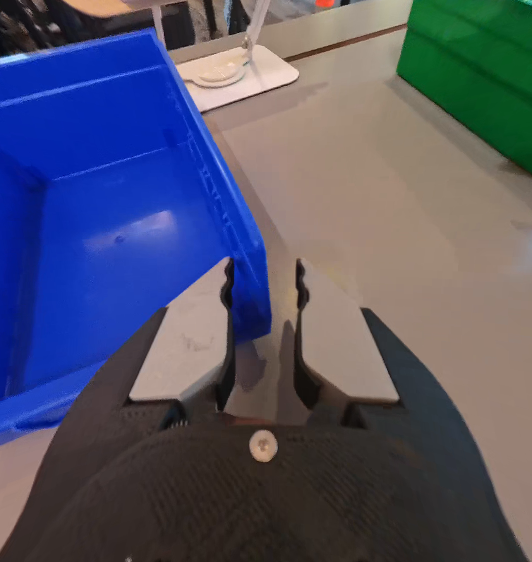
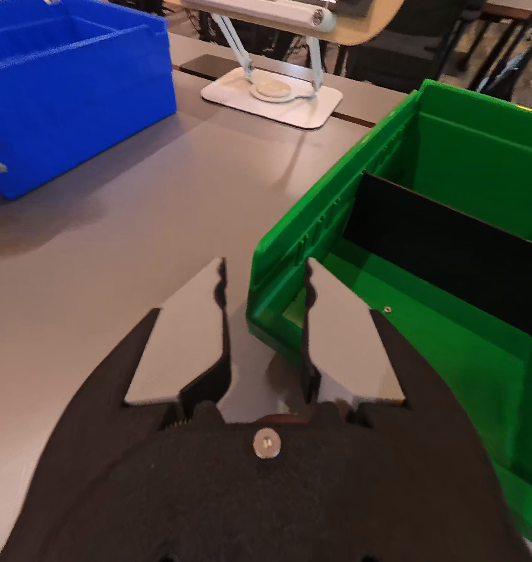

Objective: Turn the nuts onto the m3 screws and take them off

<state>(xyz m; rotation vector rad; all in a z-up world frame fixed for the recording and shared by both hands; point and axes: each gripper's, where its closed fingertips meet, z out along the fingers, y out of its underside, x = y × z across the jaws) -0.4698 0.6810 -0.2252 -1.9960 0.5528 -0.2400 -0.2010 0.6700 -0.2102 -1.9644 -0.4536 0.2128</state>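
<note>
Fingers, left gripper (image 1: pixel 264 270): spread apart, nothing between them, poised over the near right corner of the blue bin (image 1: pixel 112 188).
Fingers, right gripper (image 2: pixel 264 270): spread apart, empty, straddling the near left corner of the green bin (image 2: pixel 334 219).
Nut (image 2: pixel 387 309): small metal ring lying on the green bin's floor, in the near compartment, just beyond the right finger (image 2: pixel 343 340).
Divider (image 2: pixel 441 243): black panel standing across the green bin.
Screws: cannot be made out in either view.
Table (image 2: pixel 122 243): grey, carrying both bins well apart.
Lamp base (image 2: pixel 271 97): white, at the table's far side between the bins.
</note>
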